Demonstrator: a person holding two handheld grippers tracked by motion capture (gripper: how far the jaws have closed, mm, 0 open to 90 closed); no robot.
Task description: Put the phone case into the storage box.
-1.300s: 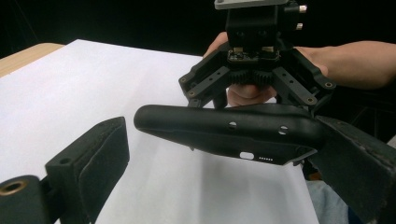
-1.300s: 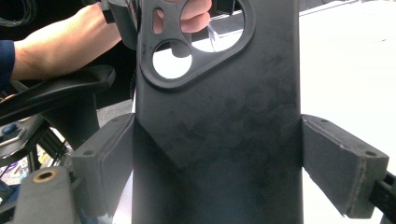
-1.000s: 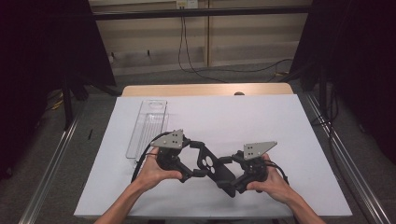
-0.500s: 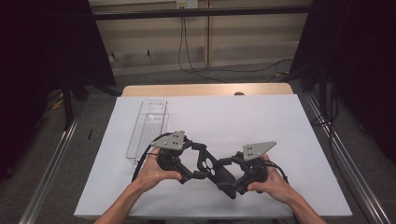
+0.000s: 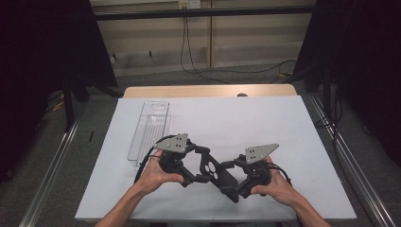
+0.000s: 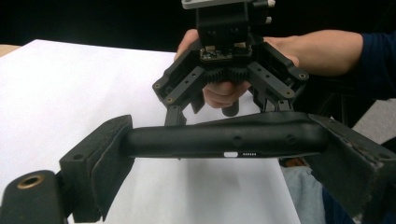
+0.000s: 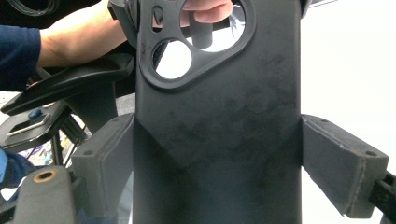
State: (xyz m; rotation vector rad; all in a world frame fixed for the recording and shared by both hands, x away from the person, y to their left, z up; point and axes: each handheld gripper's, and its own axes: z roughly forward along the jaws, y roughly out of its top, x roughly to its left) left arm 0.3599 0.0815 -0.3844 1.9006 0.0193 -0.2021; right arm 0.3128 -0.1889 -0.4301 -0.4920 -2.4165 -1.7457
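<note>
Your left gripper [image 5: 201, 165] and right gripper [image 5: 226, 182] are both matt black, angular frames, each topped by a grey three-cornered plate drilled with small dark holes, and each trailing a thin black cable. In the gripper views your fingers [image 6: 105, 161] are thick black blocks with scuffed, greyish pads, a brass-coloured threaded insert sits at the lower left of each view, and the opposing gripper body shows black toothed gears, a small exposed circuit board and rows of screw holes along its arms. You wear dark navy sleeves, pushed back from the forearms.
</note>
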